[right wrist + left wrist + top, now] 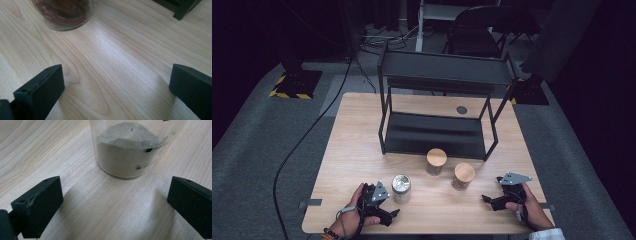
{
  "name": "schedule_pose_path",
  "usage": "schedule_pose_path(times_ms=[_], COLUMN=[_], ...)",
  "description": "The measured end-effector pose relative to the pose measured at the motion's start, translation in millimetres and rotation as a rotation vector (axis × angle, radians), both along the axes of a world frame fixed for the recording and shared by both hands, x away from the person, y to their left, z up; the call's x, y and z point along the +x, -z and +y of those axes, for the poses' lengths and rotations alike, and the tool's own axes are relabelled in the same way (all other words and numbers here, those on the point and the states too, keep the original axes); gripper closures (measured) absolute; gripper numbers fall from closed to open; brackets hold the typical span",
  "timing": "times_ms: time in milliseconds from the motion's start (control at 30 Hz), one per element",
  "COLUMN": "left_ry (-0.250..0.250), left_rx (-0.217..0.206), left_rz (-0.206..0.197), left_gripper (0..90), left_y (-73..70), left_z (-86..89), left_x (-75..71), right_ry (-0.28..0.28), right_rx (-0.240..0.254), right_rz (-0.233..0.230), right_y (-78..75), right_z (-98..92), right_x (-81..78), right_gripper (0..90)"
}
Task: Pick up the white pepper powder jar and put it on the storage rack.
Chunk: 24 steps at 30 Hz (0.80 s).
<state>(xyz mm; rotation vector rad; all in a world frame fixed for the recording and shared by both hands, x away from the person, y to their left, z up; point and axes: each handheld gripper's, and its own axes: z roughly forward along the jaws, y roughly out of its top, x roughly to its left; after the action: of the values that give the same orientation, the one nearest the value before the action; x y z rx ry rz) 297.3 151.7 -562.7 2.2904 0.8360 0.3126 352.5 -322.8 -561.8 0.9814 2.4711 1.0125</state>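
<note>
Left gripper (388, 214) low over table (357, 130), jaws wide apart, nothing between; silver-lidded jar (401, 188) of pale powder just beside, ahead of jaws
Right gripper (490, 200) jaws wide apart, empty; wood-lidded jar (463, 176) near, off to its left
Third jar (436, 161) before black shelf (437, 132)

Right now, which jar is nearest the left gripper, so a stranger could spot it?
Start at the black shelf rack on the wooden table. Three jars stand in front of it; take the left jar. It alone has a silvery lid and holds pale powder.
</note>
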Motion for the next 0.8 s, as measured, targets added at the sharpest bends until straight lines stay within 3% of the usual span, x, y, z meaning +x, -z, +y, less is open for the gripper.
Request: schedule_pose_path(times_ms=[233,400,800], left_ry=[-0.012,-0.061,-0.068], left_rx=[0.027,0.049,0.036], left_rz=[0.024,0.045,0.006], left_gripper=[0.0,1.3,1.9], left_y=[-2.9,-6.0,-17.4], left_z=[-3.1,-5.0,-10.4], left_x=[1.5,1.4,-2.0], right_ry=[0.005,0.005,0.004], right_rx=[0.001,0.001,0.001], right_rz=[0.000,0.000,0.000], right_y=[0.0,0.0,0.1], right_z=[0.6,0.5,0.6], right_x=[0.4,0.6,0.8], right_gripper=[0.0,0.0,0.0])
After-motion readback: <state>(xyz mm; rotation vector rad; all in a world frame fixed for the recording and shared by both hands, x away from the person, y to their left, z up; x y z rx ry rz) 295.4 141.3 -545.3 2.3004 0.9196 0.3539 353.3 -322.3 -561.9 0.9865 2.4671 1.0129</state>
